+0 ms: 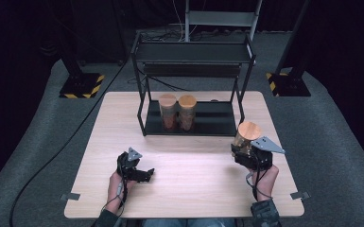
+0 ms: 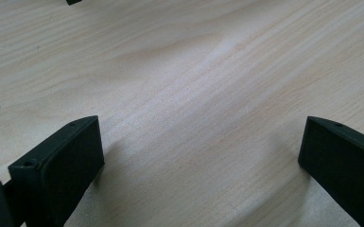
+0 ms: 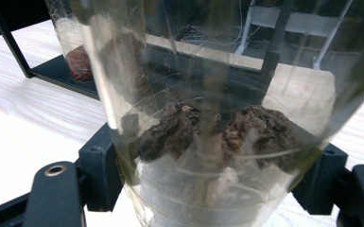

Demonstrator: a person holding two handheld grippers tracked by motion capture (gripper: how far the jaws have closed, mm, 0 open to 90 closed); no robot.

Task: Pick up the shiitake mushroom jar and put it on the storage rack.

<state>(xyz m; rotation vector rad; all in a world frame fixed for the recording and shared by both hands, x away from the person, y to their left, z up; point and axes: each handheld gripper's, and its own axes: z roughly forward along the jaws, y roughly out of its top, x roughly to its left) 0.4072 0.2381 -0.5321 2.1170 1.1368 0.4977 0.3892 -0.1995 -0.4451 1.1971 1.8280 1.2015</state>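
I've got the right gripper clamped on a clear jar w/ a wooden lid, held at the right side of the table, just in front of the rack's right front leg. Right gripper view shows both black jaws pressed against the jar's clear wall, low on the body, dark wrinkled lumps inside near the bottom; jar looks tilted a bit there, can't tell if it's touching the table or lifted. Two other jars w/ wooden lids already stand side by side on the rack's lower shelf, left of centre, so I'd judge approx two thirds done: those two are placed, this third one is in hand but not yet on the shelf. Free space to the right of the pair looks like the obvious spot. Left gripper sits low over the bare wood at front left, jaws spread wide w/ nothing between them, per the left gripper view. Left to do, imo: carry jar in under the upper shelf, set it upright next to the others, let go.
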